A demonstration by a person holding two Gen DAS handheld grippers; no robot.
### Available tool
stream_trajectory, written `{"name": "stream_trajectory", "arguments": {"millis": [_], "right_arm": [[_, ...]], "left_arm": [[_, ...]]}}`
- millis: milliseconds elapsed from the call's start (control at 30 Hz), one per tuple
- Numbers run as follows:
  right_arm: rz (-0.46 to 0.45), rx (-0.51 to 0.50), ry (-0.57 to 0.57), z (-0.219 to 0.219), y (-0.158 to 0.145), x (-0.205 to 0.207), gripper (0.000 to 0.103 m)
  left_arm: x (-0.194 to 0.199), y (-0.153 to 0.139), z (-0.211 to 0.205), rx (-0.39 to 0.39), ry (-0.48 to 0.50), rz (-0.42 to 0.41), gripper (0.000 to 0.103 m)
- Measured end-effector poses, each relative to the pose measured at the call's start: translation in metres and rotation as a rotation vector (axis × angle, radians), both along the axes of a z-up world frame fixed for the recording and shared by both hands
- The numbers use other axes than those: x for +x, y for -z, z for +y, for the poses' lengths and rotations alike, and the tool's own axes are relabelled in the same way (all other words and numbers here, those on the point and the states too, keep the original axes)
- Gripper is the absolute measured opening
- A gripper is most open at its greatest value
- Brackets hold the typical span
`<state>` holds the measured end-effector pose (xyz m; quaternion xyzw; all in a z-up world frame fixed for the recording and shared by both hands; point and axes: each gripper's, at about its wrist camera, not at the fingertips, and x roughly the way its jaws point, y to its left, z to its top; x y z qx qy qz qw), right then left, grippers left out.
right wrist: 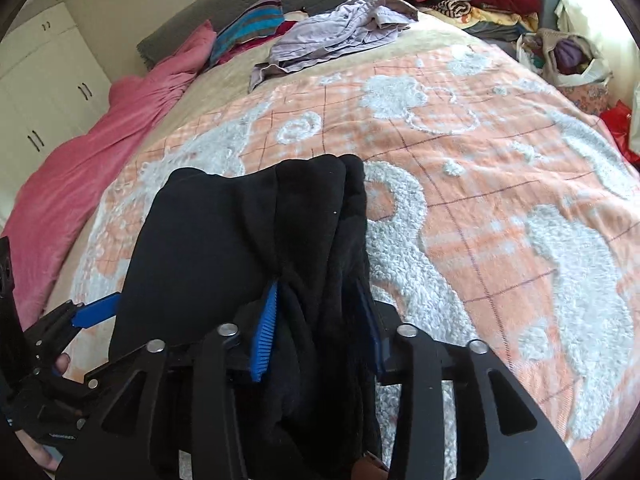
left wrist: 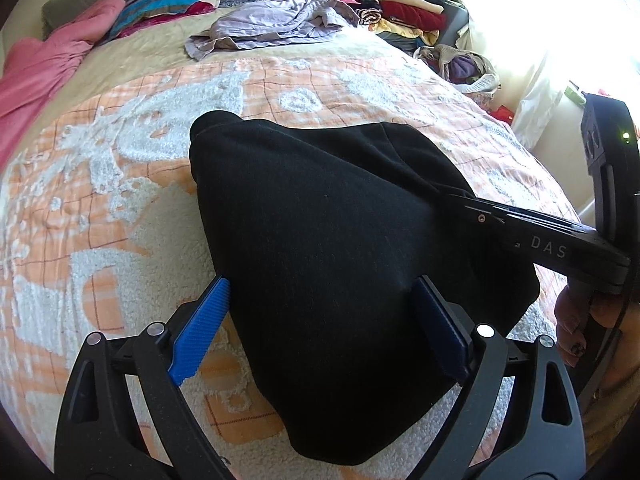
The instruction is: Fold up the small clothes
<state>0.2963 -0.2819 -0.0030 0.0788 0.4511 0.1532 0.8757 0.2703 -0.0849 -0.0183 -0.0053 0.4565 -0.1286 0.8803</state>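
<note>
A black garment (left wrist: 320, 264) lies bunched on the orange and white bedspread (left wrist: 120, 152). My left gripper (left wrist: 320, 332) is open, its blue pads standing on either side of the garment's near part. My right gripper (right wrist: 318, 332) has its jaws closed onto a gathered fold of the same black garment (right wrist: 240, 240); the cloth fills the gap and drapes over its body. In the left wrist view the right gripper (left wrist: 460, 200) enters from the right, its tips buried in the cloth. The left gripper's blue finger (right wrist: 96, 314) shows at the garment's left edge in the right wrist view.
A crumpled lilac garment (left wrist: 272, 24) lies at the far end of the bed. A pink blanket (left wrist: 44, 64) runs along the left side. Stacks of folded clothes (left wrist: 400, 4) and a bag of clothes (left wrist: 464, 66) sit at the far right. White cupboards (right wrist: 44, 92) stand on the left.
</note>
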Motion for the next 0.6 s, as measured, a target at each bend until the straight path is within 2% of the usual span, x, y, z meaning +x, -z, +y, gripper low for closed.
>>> {"name": "stream_trajectory", "arguments": {"millis": [333,400,467,533,600], "right_arm": [[-0.042,-0.056,0.041,-0.004,-0.014,-0.021,0.061],[-0.058,-0.055,0.047,-0.008,-0.02,-0.028,0.071],[-0.08,-0.058,0.054,-0.011,-0.028,-0.036,0.074],[-0.105,-0.061,0.061,-0.013,-0.036,-0.045,0.082],[-0.136,-0.062,0.067,-0.014,-0.044,-0.055,0.093]], "left_arm": [[-0.009,-0.003,0.001,-0.01,0.007,-0.005,0.084],[-0.014,-0.005,0.001,-0.01,0.006,-0.009,0.084],[-0.02,-0.009,0.002,-0.015,0.005,-0.016,0.085],[-0.024,-0.012,0.004,-0.02,0.002,-0.023,0.085],[-0.031,-0.018,0.007,-0.03,-0.001,-0.034,0.088]]}}
